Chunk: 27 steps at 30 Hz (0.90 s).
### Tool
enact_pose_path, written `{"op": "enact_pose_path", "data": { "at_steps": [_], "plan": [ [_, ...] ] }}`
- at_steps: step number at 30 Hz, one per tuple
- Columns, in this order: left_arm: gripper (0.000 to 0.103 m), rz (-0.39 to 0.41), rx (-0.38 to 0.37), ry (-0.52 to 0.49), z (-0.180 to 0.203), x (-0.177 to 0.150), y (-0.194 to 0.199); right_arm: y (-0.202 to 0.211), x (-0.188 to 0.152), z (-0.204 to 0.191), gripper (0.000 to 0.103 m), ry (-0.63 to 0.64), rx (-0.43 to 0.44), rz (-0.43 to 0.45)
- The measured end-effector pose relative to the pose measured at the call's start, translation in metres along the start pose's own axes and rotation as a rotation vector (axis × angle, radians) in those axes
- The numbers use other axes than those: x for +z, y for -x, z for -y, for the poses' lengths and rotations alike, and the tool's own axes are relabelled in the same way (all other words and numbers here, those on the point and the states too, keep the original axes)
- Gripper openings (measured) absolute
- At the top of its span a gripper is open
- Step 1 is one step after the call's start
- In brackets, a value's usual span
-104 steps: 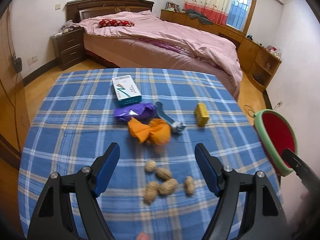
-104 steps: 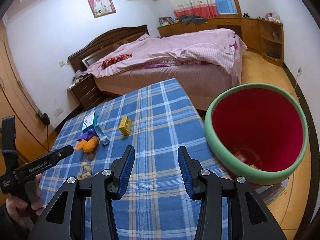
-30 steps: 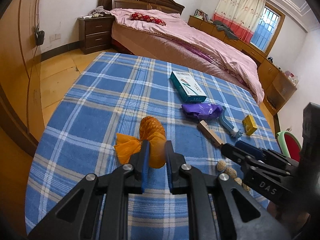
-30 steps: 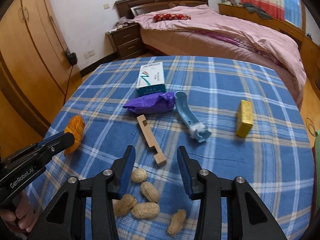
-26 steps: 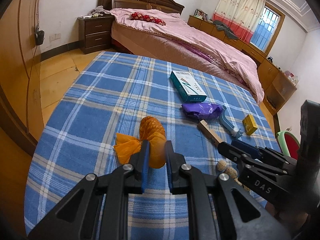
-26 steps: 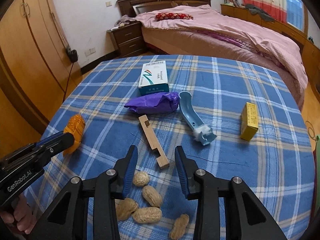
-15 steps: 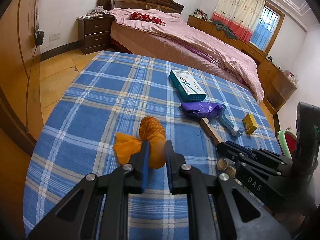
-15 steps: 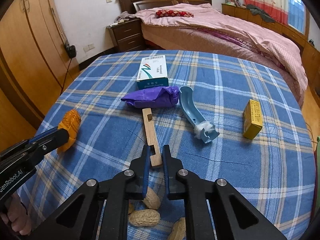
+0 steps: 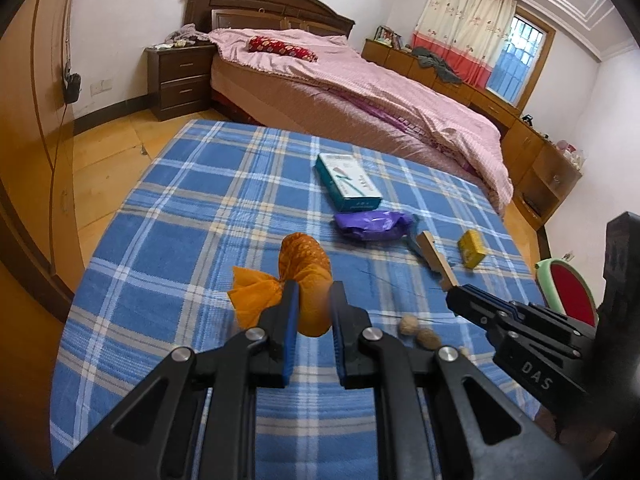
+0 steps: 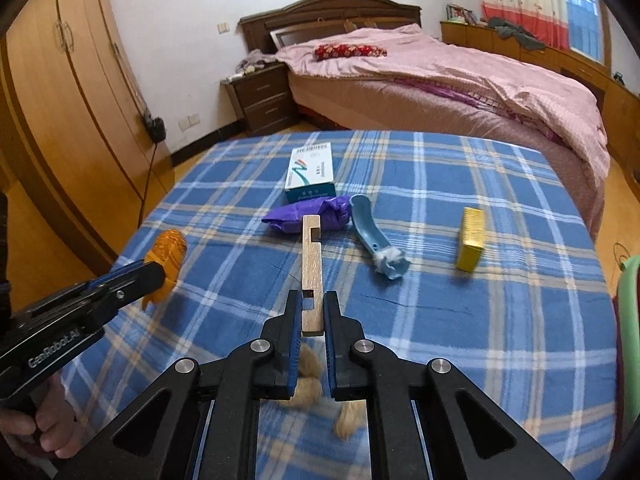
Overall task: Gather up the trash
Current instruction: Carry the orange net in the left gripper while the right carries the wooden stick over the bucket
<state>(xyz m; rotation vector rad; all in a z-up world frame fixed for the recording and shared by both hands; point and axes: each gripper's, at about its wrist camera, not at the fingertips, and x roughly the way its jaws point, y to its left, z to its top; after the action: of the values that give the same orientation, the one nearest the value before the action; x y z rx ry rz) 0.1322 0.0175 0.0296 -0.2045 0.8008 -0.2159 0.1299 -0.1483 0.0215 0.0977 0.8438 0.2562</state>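
Note:
My left gripper (image 9: 313,300) is shut on an orange mesh bag (image 9: 306,276) and holds it above the blue plaid table (image 9: 192,216). The same bag (image 10: 166,254) shows at the left in the right wrist view. My right gripper (image 10: 312,312) is shut on the near end of a notched wooden stick (image 10: 312,264), lifted off the cloth and pointing away. In the left wrist view that stick (image 9: 436,258) pokes out of the right gripper's tips. Peanuts (image 9: 418,330) lie on the cloth under the right gripper, blurred in its own view.
A teal and white box (image 10: 312,174), a purple bag (image 10: 306,216), a blue plastic scoop with a white wad (image 10: 376,236) and a yellow box (image 10: 471,238) lie on the table. A green bin with a red inside (image 9: 568,286) stands off the table's right. A bed lies beyond.
The right gripper closed on the wooden stick's near end and raised it off the cloth. The left gripper kept its hold on the orange mesh bag and barely moved.

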Motion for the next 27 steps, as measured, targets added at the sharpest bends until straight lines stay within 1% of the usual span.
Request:
{"op": "enact_pose_path", "data": {
  "at_steps": [13,27],
  "plan": [
    [0.015,0.052,-0.063,-0.064,0.036,-0.003,0.040,0.079,-0.021,0.015,0.010,-0.077,-0.021,0.124],
    [0.015,0.074,-0.137,-0.149,0.085,-0.012,0.071,0.152,-0.054,0.045,0.010,-0.176,-0.106,0.241]
  ]
}}
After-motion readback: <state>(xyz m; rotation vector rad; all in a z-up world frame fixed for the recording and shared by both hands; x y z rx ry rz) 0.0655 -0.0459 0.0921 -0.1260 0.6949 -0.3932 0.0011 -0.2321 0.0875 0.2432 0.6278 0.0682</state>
